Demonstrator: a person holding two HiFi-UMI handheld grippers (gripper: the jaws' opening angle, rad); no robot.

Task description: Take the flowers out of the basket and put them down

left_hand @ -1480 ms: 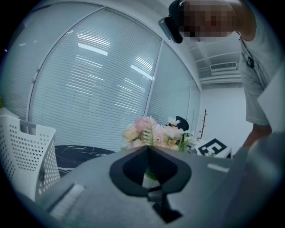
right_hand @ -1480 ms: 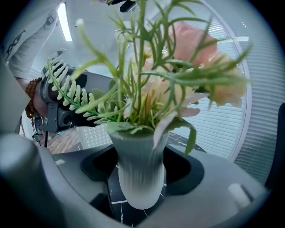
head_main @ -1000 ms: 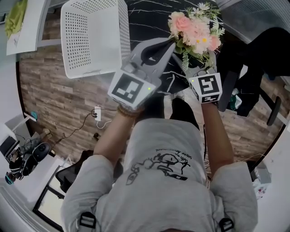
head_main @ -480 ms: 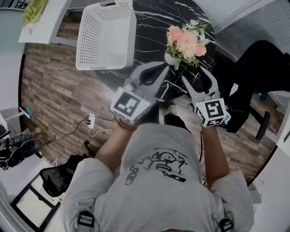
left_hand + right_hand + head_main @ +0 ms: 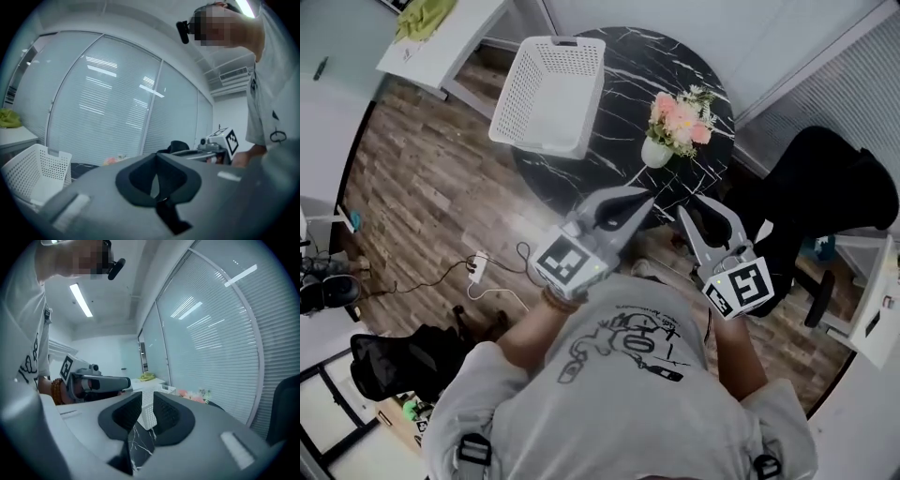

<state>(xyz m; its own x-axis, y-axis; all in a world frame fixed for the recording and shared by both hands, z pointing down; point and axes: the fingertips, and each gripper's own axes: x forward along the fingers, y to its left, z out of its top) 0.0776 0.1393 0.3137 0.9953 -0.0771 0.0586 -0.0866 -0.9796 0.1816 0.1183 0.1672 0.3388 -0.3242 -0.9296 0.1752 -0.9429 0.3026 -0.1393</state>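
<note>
Basket (image 5: 548,94): at the far-left edge of the surface (image 5: 628,61), and it looks empty.

Left tongs (image 5: 645,197): apparently pressed together, with only a sliver showing between them and nothing held. They hang off the near edge.

Flowers (image 5: 680,120): upright in a white vase (image 5: 654,153) toward the right edge, well apart from the basket.

Right tongs (image 5: 701,206): they have just been closing; a narrow gap is left, with nothing in it.

The flowers lie ahead of both tongs, stems vertical, with the right hand nearer. Judged: flowers already set down.

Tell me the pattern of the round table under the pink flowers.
The round table is black with thin white marble-like veins; the head view shows it best.
</note>
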